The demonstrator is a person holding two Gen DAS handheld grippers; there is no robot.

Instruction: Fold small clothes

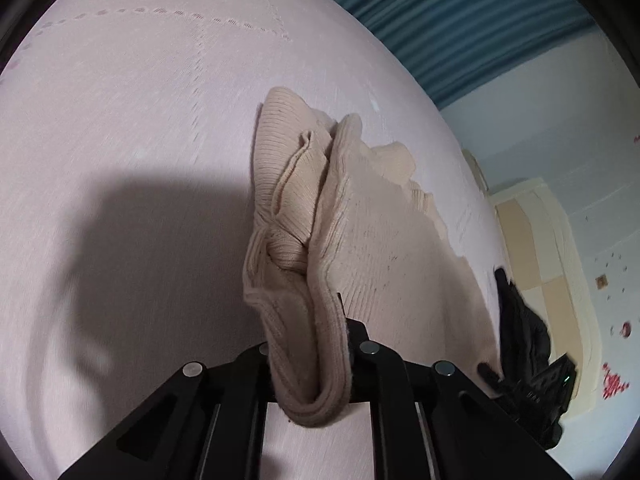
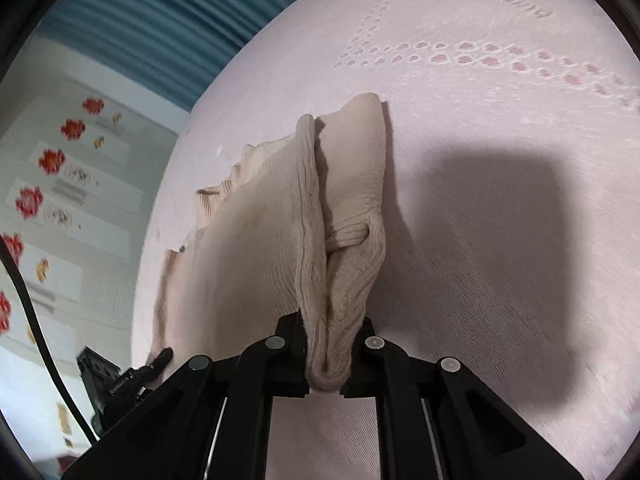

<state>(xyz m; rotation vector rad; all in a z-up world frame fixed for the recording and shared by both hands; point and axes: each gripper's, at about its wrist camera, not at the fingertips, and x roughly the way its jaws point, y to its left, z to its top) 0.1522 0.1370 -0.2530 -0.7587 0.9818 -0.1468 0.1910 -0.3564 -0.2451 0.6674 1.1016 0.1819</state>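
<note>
Two grippers clamp one beige ribbed garment (image 1: 360,220) by opposite ends above a pink sheet (image 1: 120,120). Left gripper (image 1: 310,356) and right gripper (image 2: 328,356) each have their fingers closed on a bunched fold of its edge. Between them the cloth sags onto the sheet, beside blue curtains (image 1: 460,20).

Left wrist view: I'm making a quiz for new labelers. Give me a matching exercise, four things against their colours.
Things:
1. garment
2. bedsheet
3. curtain
4. left claw

Colours:
A. black
B. teal
C. beige
D. pale pink

Pairs: 1-C, 2-D, 3-B, 4-A
</note>
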